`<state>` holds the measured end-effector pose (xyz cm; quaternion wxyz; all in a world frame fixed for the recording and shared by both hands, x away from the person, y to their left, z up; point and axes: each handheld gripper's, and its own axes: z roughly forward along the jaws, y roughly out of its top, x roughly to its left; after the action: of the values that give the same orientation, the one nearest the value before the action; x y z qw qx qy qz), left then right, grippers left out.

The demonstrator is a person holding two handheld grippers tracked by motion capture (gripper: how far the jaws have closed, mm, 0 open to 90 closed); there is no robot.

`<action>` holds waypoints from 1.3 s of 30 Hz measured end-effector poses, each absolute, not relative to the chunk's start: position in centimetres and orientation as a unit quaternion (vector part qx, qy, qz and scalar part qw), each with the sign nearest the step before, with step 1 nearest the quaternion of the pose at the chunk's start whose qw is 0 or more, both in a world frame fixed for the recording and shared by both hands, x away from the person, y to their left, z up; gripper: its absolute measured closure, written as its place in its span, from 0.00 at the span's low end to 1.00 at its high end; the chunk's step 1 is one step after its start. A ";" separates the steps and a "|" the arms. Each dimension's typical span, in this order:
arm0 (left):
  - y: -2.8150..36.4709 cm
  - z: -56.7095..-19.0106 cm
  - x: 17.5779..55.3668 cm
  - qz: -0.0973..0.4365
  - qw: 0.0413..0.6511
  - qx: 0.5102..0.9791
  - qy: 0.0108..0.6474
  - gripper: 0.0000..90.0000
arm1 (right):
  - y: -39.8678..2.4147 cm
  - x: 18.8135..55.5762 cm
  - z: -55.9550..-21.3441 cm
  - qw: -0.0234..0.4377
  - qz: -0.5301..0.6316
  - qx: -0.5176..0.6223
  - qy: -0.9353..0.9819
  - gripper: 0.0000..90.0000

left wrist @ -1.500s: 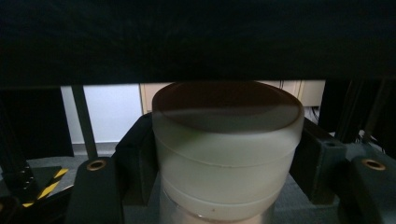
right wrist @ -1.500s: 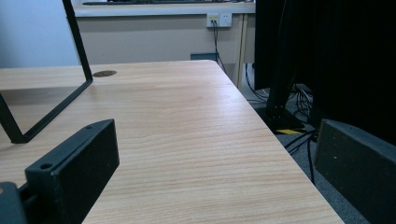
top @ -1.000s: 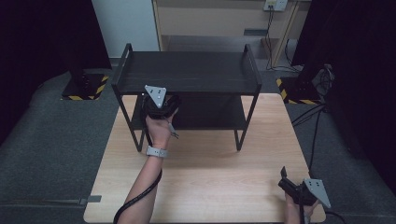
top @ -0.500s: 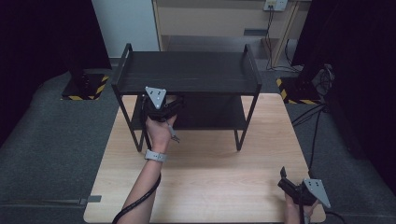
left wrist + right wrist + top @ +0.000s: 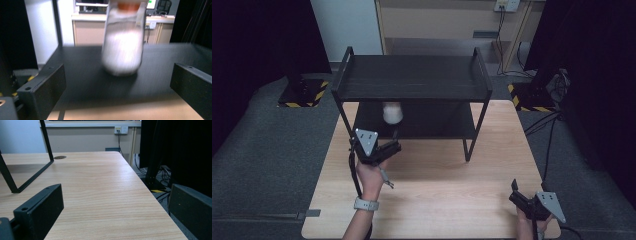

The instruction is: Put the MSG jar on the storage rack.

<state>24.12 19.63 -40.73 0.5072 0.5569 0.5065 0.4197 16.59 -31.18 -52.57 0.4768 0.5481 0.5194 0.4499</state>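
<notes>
A clear jar (image 5: 392,112) of white powder with an orange lid stands upright on the lower board of a black two-tier shelf (image 5: 412,77). In the left gripper view the jar (image 5: 122,47) is blurred, straight ahead on the dark board (image 5: 82,75). My left gripper (image 5: 393,146) is open a little in front of the shelf, its jaws wide apart and off the jar (image 5: 120,82). At the table's near right corner my right gripper (image 5: 518,197) hangs open with nothing between its jaws (image 5: 115,205).
The shelf stands at the back of a light wooden table (image 5: 437,190). Its thin black legs (image 5: 468,145) come down onto the tabletop. Cables and black stands with striped bases (image 5: 532,97) lie on the grey floor to the right.
My left gripper has let go of the jar and drawn back from under the shelf toward the person. The jar stays on the lower board. The right gripper has not moved.
</notes>
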 end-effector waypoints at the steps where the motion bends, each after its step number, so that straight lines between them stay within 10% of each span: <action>1: 20.0 -41.4 23.7 0.419 0.503 0.557 0.511 0.00 | -31.2 16.6 -52.6 0.477 0.450 0.548 0.520 0.01; 39: 26.8 -50.3 18.7 0.397 0.448 0.556 0.576 0.00 | -30.9 16.7 -52.4 0.479 0.440 0.540 0.534 0.01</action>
<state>18.67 26.83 -50.26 0.4482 0.5559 0.5764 0.3973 16.67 -30.92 -52.42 0.4793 0.5398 0.5343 0.4397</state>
